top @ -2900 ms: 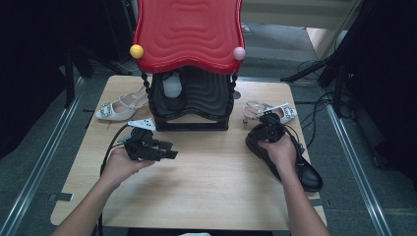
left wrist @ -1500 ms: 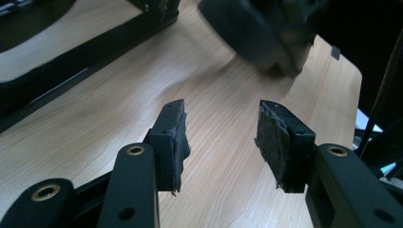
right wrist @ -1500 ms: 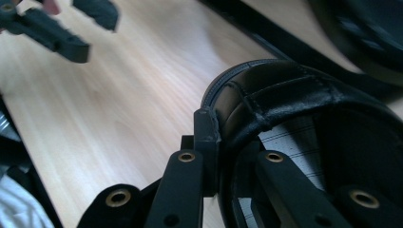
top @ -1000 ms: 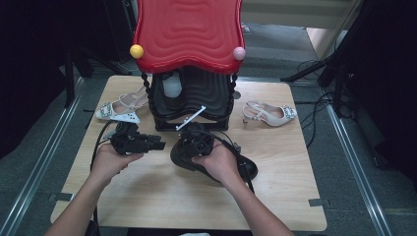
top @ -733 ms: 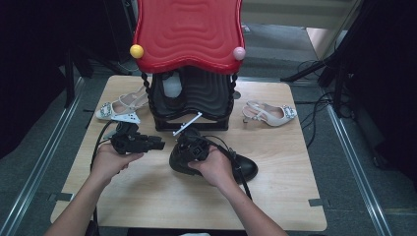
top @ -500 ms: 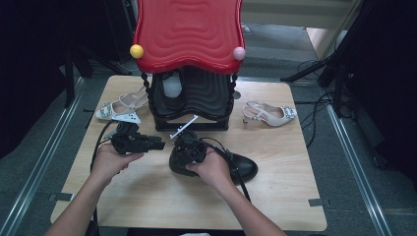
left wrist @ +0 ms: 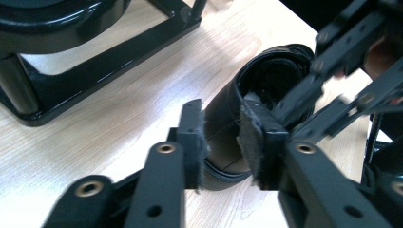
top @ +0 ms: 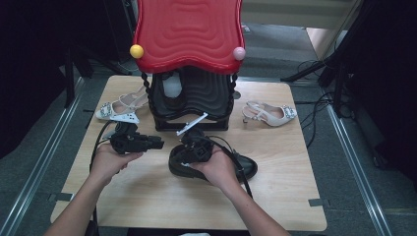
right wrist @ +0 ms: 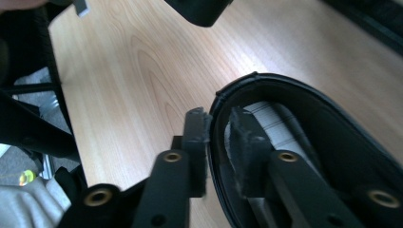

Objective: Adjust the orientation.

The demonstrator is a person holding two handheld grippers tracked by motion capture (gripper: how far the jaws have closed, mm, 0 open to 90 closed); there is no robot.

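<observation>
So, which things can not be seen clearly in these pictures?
- High view: the black shoe is half covered by the right hand and right gripper.
- High view: the white object in the black rack is partly hidden under the red top.
- Right gripper view: the shoe's front is cut off by the edge.

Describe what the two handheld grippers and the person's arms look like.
Both grippers, left gripper and right gripper, are black, with perforated linkage bars joined by brass-coloured rivets and flat jaws faced with worn dark padding. A grey three-cornered plate tops the left one; a black cable trails from it. The forearms are bare, no sleeves or gloves.
</observation>
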